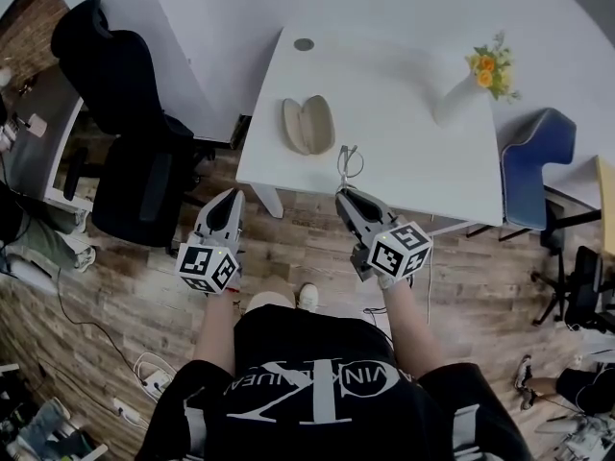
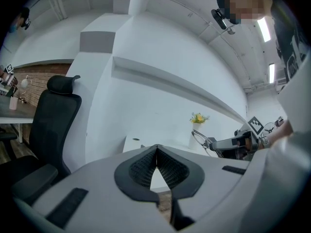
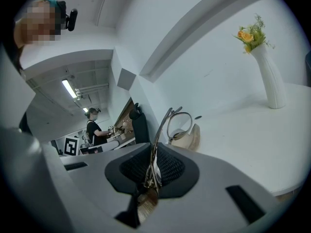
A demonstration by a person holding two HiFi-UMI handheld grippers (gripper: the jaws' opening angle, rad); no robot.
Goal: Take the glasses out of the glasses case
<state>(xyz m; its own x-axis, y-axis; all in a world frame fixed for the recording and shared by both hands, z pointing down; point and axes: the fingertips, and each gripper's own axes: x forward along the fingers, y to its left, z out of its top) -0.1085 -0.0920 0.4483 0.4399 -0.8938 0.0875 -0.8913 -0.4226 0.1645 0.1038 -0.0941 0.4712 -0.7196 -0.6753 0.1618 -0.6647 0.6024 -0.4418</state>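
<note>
An open beige glasses case [image 1: 307, 125] lies empty on the white table [image 1: 404, 161], left of its middle. The thin metal-framed glasses [image 1: 349, 164] hang over the table's near edge, apart from the case. My right gripper [image 1: 347, 197] is shut on their folded temples, and the lenses stick out ahead of the jaws. In the right gripper view the glasses [image 3: 179, 124] rise from between the pads of the right gripper [image 3: 155, 152], with the case [image 3: 191, 138] behind them. My left gripper [image 1: 231, 200] hovers off the table's near left corner, its jaws shut on nothing [image 2: 156, 148].
A white vase with yellow flowers [image 1: 473, 83] stands at the table's far right. A black office chair [image 1: 130, 137] is left of the table and a blue chair [image 1: 534, 161] right of it. A round grommet [image 1: 304, 44] sits at the far edge.
</note>
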